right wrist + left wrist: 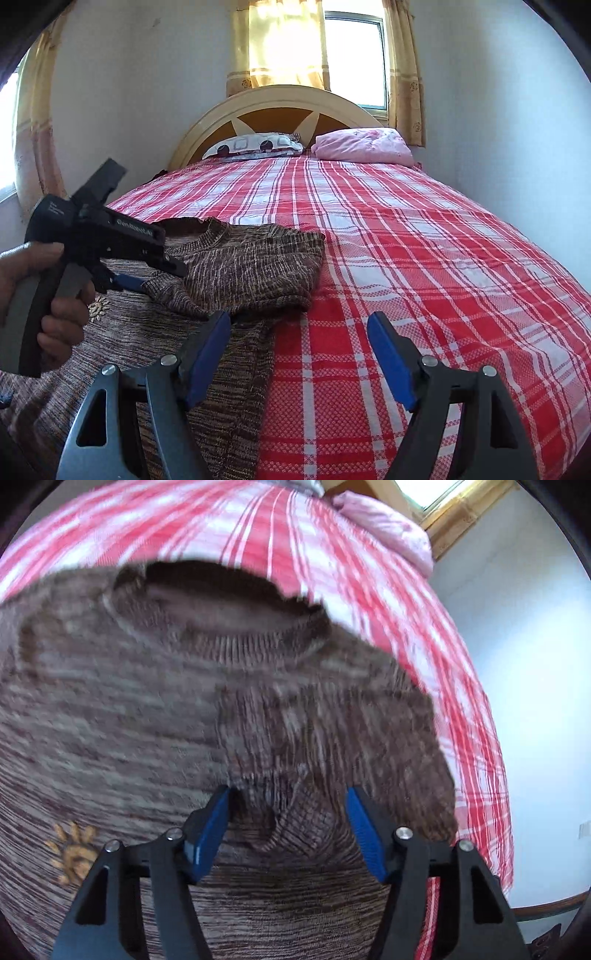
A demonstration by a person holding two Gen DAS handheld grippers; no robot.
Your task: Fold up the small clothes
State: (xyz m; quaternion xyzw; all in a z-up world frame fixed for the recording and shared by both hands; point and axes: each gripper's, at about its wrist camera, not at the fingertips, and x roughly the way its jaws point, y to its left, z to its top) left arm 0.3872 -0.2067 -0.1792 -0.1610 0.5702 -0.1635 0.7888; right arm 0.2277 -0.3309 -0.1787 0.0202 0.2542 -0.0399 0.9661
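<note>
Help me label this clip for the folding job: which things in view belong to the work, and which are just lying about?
Part of the job:
- brown knit sweater, sleeve folded across its body
- left gripper, open over the sleeve cuff
- right gripper, open at the sweater's edge

Just there:
- red plaid bedsheet
- pink pillow
- patterned pillow
- headboard
- curtains

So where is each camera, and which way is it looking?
Left wrist: rides the left gripper, looking down close at the brown sweater and its collar; its own two blue-padded fingers show, spread over a cuff.
Right wrist: rides the right gripper, looking low along the bed toward the headboard and window; its fingers and the person's left hand show.
Shared: sweater, checked sheet, pink pillow.
</note>
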